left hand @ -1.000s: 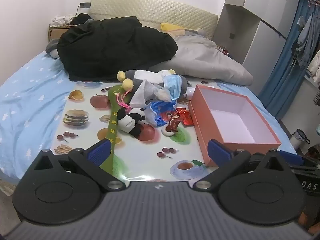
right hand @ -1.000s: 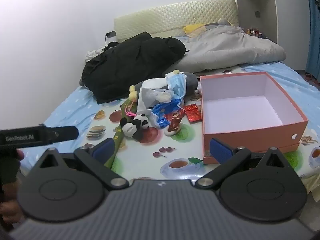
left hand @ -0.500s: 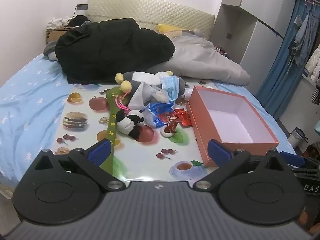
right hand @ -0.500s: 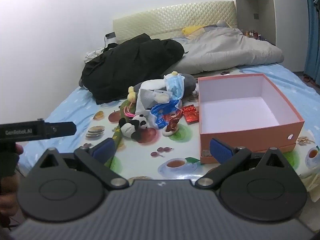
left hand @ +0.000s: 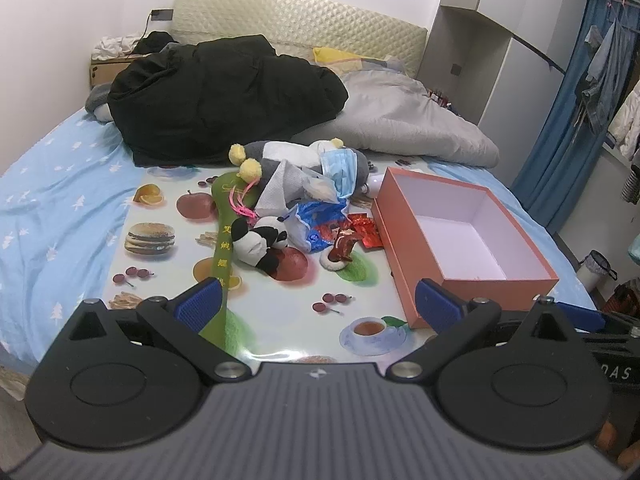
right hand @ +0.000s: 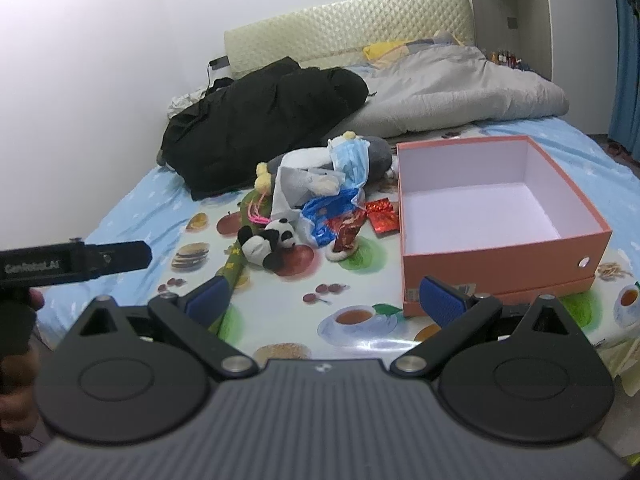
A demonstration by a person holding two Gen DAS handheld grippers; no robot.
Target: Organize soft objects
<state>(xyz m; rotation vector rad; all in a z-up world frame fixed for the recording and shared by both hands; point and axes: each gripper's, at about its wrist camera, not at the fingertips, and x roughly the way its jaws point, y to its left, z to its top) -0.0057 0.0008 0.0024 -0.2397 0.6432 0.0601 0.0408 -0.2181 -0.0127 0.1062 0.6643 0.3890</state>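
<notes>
A pile of soft things lies on a printed mat (left hand: 280, 304) on the bed: a small panda plush (left hand: 260, 242) (right hand: 268, 242), a grey plush with yellow ears (left hand: 276, 156), a blue face mask (left hand: 340, 166) (right hand: 354, 158), a white cloth (left hand: 282, 192), a blue plastic bag (left hand: 316, 224), red wrappers (left hand: 366, 232) and a green sash (left hand: 222, 248). An open, empty orange box (left hand: 460, 240) (right hand: 500, 216) stands to their right. My left gripper (left hand: 316, 306) and right gripper (right hand: 326, 298) are both open and empty, near the mat's front edge.
A black coat (left hand: 216, 96) and a grey duvet (left hand: 404, 120) lie at the back of the bed, before the headboard (left hand: 300, 28). A wardrobe (left hand: 500, 60) and blue curtain (left hand: 572, 128) stand at the right. The left gripper's body (right hand: 72, 266) shows at the right wrist view's left edge.
Both grippers have drawn back slightly from the pile, so the mat and box look a little farther off. Nothing on the bed has moved.
</notes>
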